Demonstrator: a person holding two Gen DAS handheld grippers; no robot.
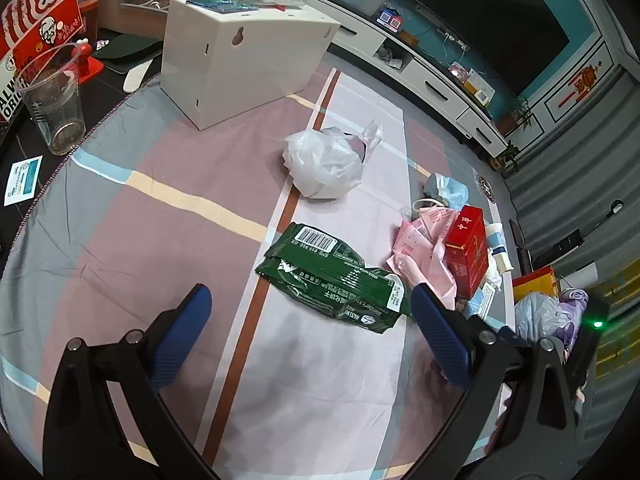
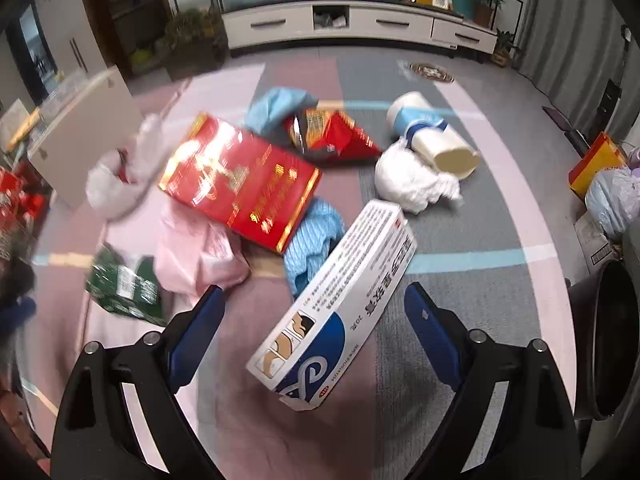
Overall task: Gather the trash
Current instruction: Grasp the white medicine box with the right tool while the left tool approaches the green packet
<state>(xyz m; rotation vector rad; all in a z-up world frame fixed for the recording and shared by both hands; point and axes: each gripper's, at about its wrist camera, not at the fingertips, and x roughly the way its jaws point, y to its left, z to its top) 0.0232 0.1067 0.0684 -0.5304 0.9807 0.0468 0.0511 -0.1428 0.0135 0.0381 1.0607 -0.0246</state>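
Observation:
Trash lies scattered on a striped cloth. In the left wrist view, my left gripper [image 1: 310, 332] is open, and a flattened green wrapper [image 1: 332, 276] lies just past its fingertips. A crumpled white plastic bag [image 1: 324, 164] sits farther off. A pink bag [image 1: 424, 248] and a red box [image 1: 468, 248] are to the right. In the right wrist view, my right gripper [image 2: 316, 320] is open over a white and blue medicine box [image 2: 336, 304]. The box lies between the fingers with a gap on each side. Beyond it are the red box [image 2: 240, 184], a red snack packet [image 2: 332, 136] and a white paper wad [image 2: 412, 180].
A large white box [image 1: 240, 64] stands at the cloth's far end, with a clear plastic cup [image 1: 56, 112] off the cloth to the left. A paper cup [image 2: 436, 140] lies by the wad, near blue crumpled pieces [image 2: 312, 240]. A dark bin [image 2: 612, 344] stands at the right edge.

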